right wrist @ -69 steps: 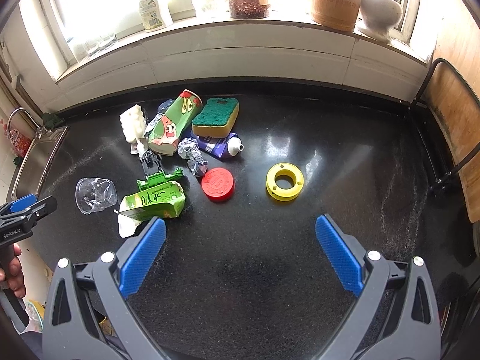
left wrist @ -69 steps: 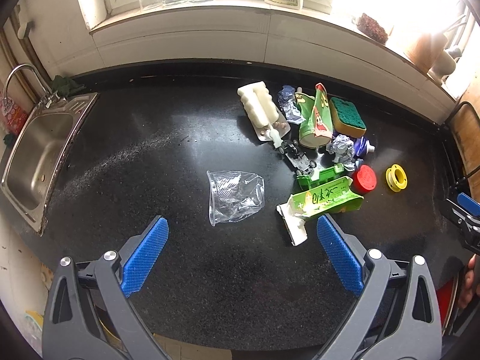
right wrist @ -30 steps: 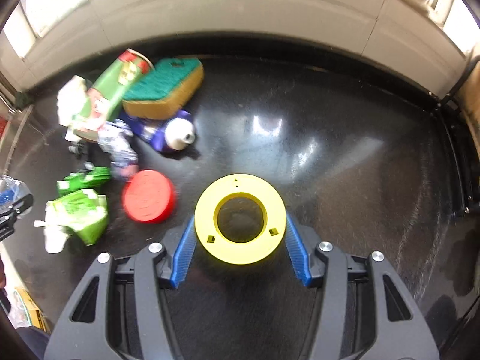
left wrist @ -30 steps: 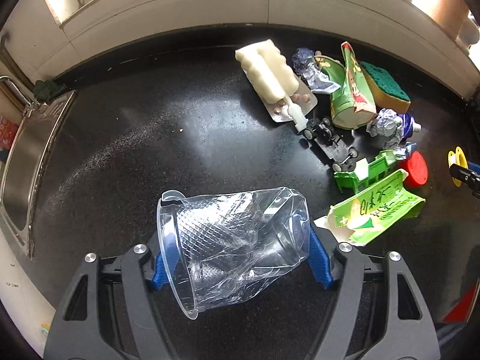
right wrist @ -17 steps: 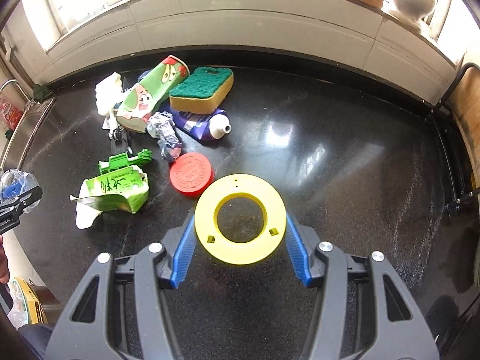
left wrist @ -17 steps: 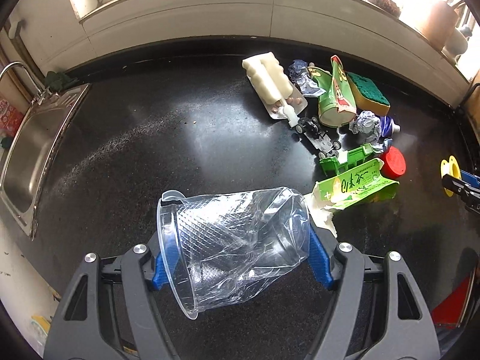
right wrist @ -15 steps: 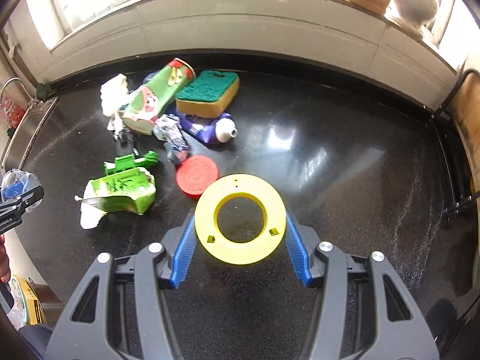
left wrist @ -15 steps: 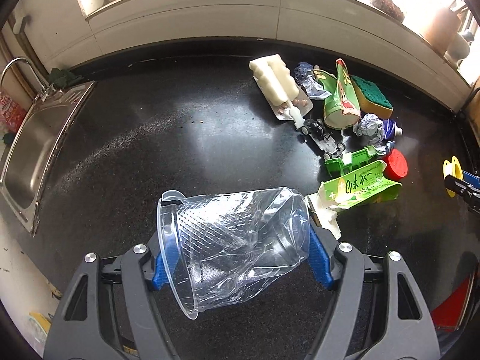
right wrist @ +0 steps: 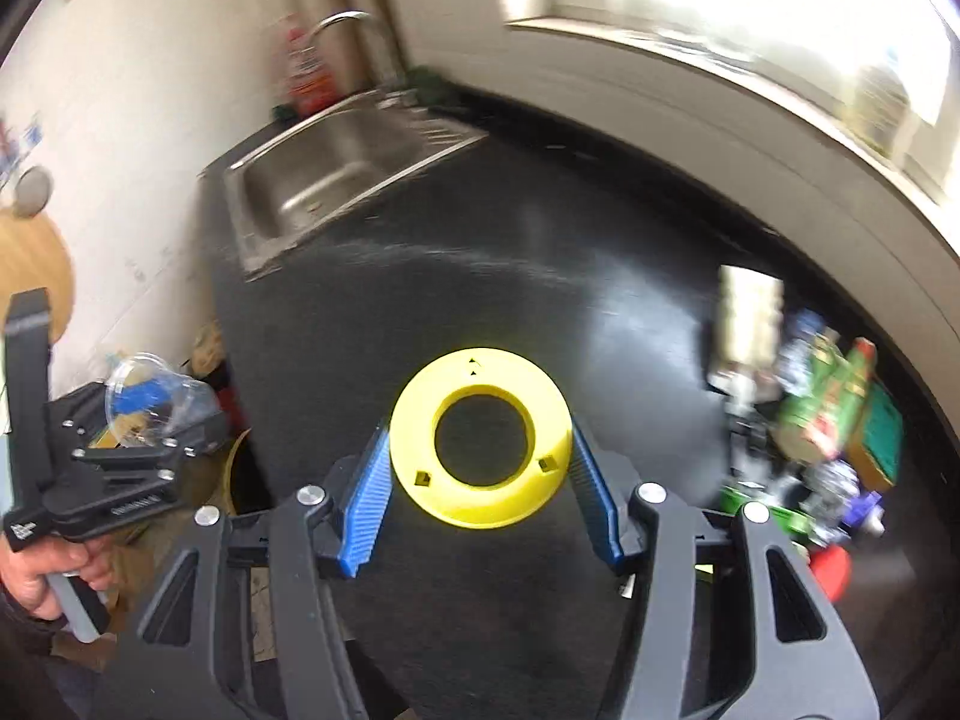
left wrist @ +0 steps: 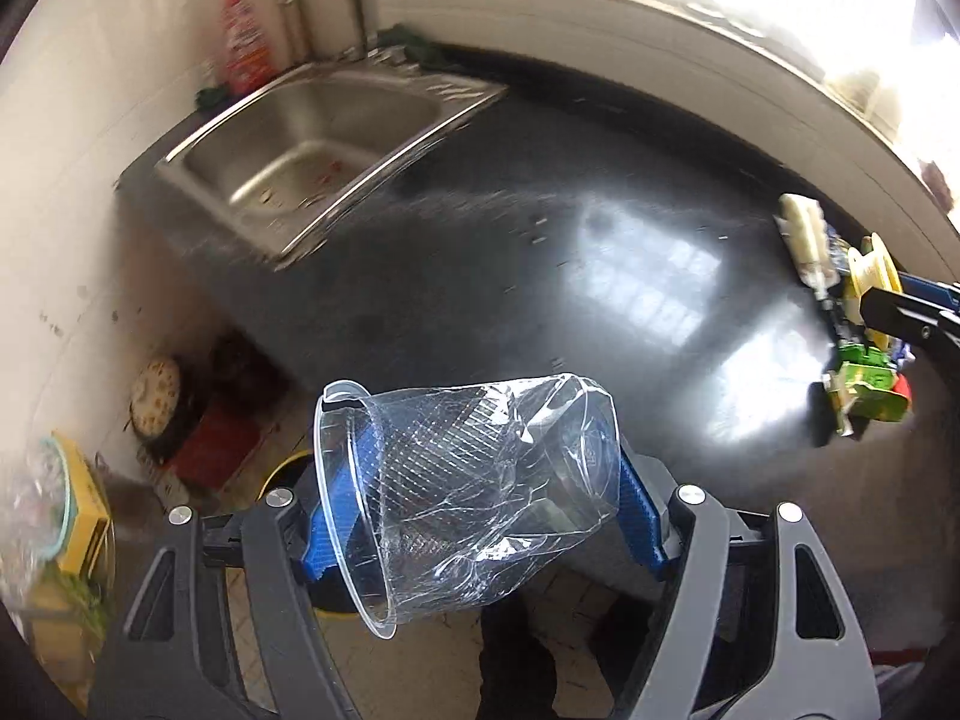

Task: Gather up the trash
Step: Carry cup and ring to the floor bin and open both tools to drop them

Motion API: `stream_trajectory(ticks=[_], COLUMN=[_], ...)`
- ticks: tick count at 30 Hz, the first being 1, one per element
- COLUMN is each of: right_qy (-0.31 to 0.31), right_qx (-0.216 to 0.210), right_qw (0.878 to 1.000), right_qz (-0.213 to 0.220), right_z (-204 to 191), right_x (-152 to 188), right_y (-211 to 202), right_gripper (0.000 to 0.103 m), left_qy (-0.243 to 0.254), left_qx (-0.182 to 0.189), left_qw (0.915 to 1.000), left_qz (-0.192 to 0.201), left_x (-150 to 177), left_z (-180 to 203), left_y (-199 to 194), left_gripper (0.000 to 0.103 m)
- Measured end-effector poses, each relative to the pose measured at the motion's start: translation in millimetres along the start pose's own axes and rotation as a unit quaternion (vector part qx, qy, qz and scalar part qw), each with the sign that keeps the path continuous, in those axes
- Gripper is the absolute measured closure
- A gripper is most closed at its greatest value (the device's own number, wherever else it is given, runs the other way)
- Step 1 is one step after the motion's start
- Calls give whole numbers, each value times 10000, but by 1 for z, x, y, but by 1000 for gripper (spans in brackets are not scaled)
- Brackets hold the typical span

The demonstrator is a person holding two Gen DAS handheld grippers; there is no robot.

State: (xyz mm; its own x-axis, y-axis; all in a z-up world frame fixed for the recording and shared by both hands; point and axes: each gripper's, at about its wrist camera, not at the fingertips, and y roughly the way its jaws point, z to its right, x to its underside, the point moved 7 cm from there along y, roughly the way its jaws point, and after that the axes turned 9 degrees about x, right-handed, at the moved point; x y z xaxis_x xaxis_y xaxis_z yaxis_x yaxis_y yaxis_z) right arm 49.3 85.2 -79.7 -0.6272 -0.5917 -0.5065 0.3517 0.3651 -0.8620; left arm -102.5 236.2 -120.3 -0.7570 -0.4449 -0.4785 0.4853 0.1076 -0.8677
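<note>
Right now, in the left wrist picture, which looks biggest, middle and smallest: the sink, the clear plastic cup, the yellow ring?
1. sink
2. clear plastic cup, nearly as big, though only because it is nearest the camera
3. yellow ring

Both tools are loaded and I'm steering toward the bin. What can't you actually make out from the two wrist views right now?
- Bin: in the left wrist view only a yellow rim shows; the crushed clear cup and left tool cover the rest.
- Leftover trash pile: motion-blurred in the right wrist view, and half hidden by the right tool holding the yellow ring.
- Floor clutter: blurred, unidentifiable.
</note>
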Motion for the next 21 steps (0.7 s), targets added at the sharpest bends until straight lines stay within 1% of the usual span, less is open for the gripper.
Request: stream_trajectory(ticks=[1,2,3,5,7,9,11,12,13,15,18,21], right_qy=[-218,-525,-779,-1161,-1475,-1708,-1878,-2030,-2124,-2321,-2418,-2612], right_qx=[-270,-619,-865,-1264,-1647,-1798,-1898,-1934,-1932,-1849,-1753,-1649], right_qw=[9994,9966,9930,9848,9742,9666,9603,9555,9525,9476,9441,9405], right_qz=[-47,-131,-181,-270,-442,-649,-805,-919,-1010,-1183,-1398,-1419], right_z=[-32,-74,-109,-164,-222,-265,-295,-314,-324,-340,-356,-369], right_x=[-5,-9,-11,-12,-9,-5,4,10,13,20,23,23], right_y=[7,17,23,32,48,68,82,95,108,132,167,186], right_gripper=[48,48,48,48,48,48,48,48,48,48,48,48], left_qy=[-228,-413,-634,-1020,-1382,-1687,-1872,-1993,-2091,-2182,-2327,-2496], left_qx=[-109,-209,-315,-417,-393,-295,-256,-188,-99,-26,65,215], left_qw=[9997,9988,9973,9937,9893,9850,9817,9794,9776,9758,9724,9680], left_qz=[-66,-128,-171,-225,-261,-213,-224,-246,-212,-163,-177,-139], left_x=[13,26,40,67,91,110,126,133,138,142,151,155], left_z=[-24,-44,-67,-106,-138,-167,-190,-199,-206,-218,-229,-235], left_y=[-1,0,0,2,9,22,38,48,56,70,88,99], left_gripper=[32,32,32,32,32,32,32,32,32,32,31,31])
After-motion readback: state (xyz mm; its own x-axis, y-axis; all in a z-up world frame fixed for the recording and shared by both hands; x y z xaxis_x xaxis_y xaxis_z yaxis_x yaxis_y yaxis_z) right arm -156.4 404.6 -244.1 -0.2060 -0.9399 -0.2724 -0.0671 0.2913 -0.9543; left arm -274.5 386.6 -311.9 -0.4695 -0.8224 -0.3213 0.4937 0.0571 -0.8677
